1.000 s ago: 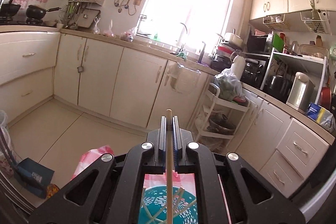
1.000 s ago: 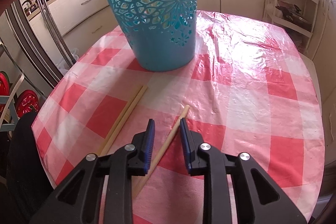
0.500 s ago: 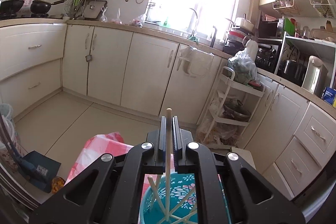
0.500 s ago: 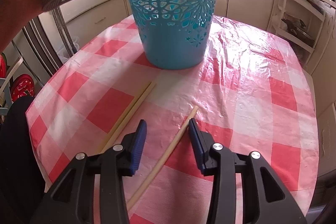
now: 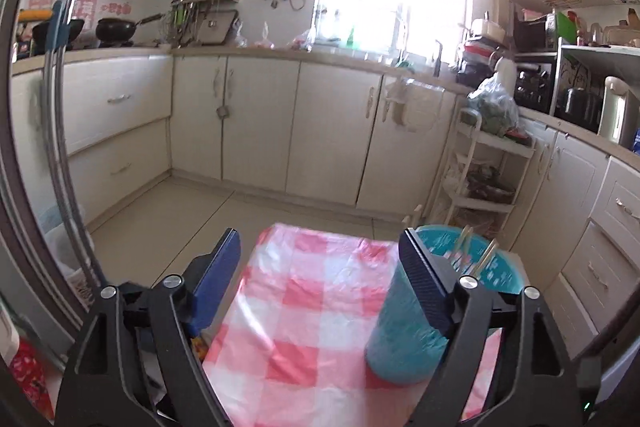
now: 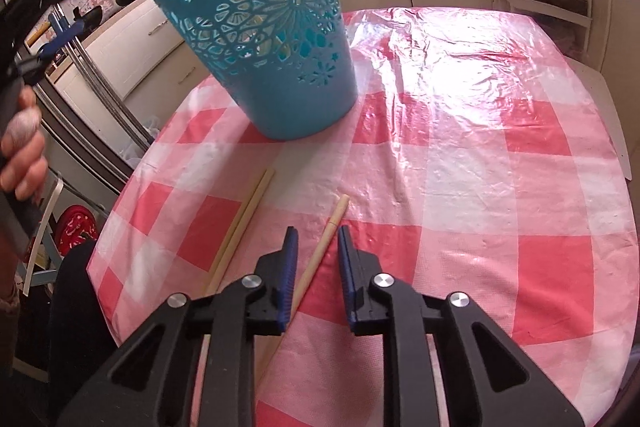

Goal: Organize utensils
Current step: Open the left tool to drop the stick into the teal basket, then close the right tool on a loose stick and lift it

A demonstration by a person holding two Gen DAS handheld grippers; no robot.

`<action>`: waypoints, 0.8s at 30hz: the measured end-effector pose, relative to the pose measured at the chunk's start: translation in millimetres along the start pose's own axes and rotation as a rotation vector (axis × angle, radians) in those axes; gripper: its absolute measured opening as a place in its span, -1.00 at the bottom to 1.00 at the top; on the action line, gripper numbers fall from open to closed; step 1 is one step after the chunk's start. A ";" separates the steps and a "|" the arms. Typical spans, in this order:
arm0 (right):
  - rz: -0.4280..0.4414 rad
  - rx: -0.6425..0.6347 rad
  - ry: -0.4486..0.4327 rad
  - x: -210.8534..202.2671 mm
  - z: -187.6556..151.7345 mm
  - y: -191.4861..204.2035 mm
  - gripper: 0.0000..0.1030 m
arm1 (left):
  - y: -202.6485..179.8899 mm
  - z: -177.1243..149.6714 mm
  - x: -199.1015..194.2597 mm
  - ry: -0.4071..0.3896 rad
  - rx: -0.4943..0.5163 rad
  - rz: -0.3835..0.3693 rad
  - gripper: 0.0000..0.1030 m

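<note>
**One chopstick dropped in, the next one lined up**

The left gripper (image 5: 320,267), which was clamped on a chopstick above the teal basket (image 6: 260,39) a moment ago, now stands wide open with nothing between its jaws. The stick is gone from it, most likely among the chopsticks in the basket (image 5: 476,255).

The right gripper (image 6: 318,247) is closing around a single chopstick (image 6: 324,243) that lies on the checked tablecloth (image 6: 480,167); the pads do not press on it yet. A pair of chopsticks (image 6: 240,227) waits just beside it, so three pieces are left.
</note>
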State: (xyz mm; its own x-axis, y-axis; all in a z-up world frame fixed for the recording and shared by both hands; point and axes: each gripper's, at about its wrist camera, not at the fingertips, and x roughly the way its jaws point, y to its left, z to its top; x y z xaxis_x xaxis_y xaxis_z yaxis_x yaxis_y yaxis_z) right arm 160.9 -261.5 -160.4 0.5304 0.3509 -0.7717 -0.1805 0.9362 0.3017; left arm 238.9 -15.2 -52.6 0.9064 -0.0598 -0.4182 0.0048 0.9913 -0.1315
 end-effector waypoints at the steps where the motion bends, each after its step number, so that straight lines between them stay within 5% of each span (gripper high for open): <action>1: -0.020 -0.012 0.002 0.8 1.0 2.1 -0.69 | 11.8 -12.1 5.9 0.051 -0.018 0.016 0.53; 7: -0.078 -0.208 0.071 7.1 2.1 29.3 -0.84 | 51.0 -81.4 50.1 0.332 -0.097 0.040 0.53; 15: -0.178 -0.264 0.116 8.2 1.0 40.2 -0.84 | 42.2 -109.7 74.4 0.421 -0.078 0.020 0.56; 18: -0.125 -0.182 0.100 2.4 -0.2 26.8 -0.88 | 37.2 -111.4 76.2 0.417 -0.059 0.018 0.60; 24: 0.144 0.070 0.001 -36.2 -0.1 -5.0 -0.89 | 20.3 -115.9 84.6 0.473 0.022 0.018 0.62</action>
State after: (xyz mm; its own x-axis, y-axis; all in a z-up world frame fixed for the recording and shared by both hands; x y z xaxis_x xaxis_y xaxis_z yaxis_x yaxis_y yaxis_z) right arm 142.6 -278.9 -134.1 0.5022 0.4812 -0.7185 -0.1963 0.8726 0.4472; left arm 266.7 -13.7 -194.8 0.6148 -0.0847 -0.7841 0.0050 0.9946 -0.1036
